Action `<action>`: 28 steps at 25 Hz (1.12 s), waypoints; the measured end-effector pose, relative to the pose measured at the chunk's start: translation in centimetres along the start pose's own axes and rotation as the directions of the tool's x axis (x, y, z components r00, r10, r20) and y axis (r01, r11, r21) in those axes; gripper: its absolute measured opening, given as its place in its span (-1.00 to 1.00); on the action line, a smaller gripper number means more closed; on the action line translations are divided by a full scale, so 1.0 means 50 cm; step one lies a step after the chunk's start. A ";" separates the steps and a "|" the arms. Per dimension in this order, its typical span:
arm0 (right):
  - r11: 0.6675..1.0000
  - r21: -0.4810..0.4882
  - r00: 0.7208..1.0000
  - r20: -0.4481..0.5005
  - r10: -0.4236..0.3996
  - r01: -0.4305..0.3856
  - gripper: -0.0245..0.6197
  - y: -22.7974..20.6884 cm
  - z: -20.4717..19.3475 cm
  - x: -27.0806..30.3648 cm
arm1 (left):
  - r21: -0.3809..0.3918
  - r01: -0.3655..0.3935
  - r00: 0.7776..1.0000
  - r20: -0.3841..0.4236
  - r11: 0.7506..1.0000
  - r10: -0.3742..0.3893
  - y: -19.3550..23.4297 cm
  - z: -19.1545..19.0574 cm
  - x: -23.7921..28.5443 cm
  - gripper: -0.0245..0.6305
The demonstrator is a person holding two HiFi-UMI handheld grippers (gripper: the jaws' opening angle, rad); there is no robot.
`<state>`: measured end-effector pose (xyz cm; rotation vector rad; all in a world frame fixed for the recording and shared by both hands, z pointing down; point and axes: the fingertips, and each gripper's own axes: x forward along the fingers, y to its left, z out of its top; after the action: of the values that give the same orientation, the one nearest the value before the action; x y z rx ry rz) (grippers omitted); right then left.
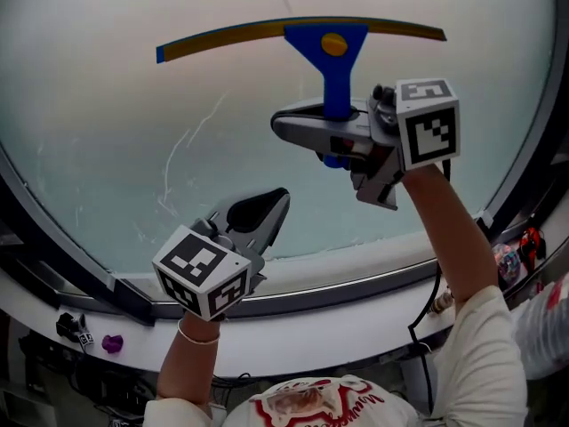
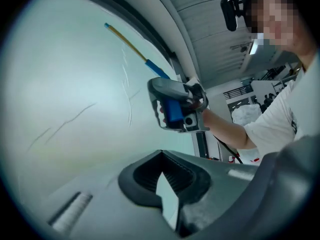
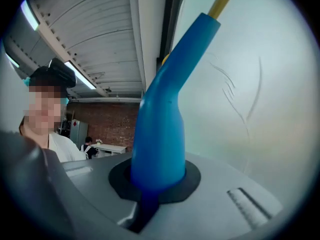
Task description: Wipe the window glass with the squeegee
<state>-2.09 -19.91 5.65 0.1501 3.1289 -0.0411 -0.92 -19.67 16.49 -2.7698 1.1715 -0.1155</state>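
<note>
2 grippers raised at window glass (image 1: 116,105). Right gripper (image 1: 311,124): jaws clamped on blue handle (image 1: 339,87) of squeegee (image 1: 333,47), low on handle, likely for leverage. Blade (image 1: 231,36) spans glass high up, seemingly pressed flat, set for downward pull. Left gripper (image 1: 265,210): jaws closed, empty, low near frame (image 1: 356,278), likely clear of stroke.

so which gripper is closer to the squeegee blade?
Right. The right gripper is shut on the squeegee handle just below the blade; the left gripper sits lower, by the window frame.
</note>
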 end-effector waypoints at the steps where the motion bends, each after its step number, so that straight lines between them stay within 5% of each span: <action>1: 1.000 -0.012 1.000 -0.012 -0.007 0.007 -0.84 -0.008 0.028 0.007 | -0.002 0.030 0.999 0.013 1.000 -0.030 -0.003 0.021 0.007 -0.92; 5: 0.999 -0.024 0.999 -0.034 -0.025 0.024 -0.84 -0.053 0.133 0.024 | -0.053 0.135 0.990 0.044 0.989 -0.133 0.003 0.075 0.040 -0.92; 13: 0.997 -0.031 0.997 -0.042 -0.068 0.067 -0.84 -0.127 0.250 0.046 | -0.007 0.068 0.997 0.023 0.998 -0.067 0.060 0.112 0.053 -0.92; 17: 1.000 0.024 1.000 -0.010 -0.010 0.010 -0.84 -0.142 0.261 0.046 | 0.012 0.051 0.999 0.009 0.999 -0.052 0.047 0.078 0.052 -0.92; 28: 0.999 0.035 0.998 -0.066 -0.017 0.019 -0.84 -0.160 0.216 0.058 | 0.019 0.030 0.999 0.031 0.999 -0.030 0.047 0.078 0.056 -0.92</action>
<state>-5.65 -27.86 -4.99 0.1256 3.1965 -0.0935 -0.15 -22.92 12.36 -2.7630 1.1162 -0.0859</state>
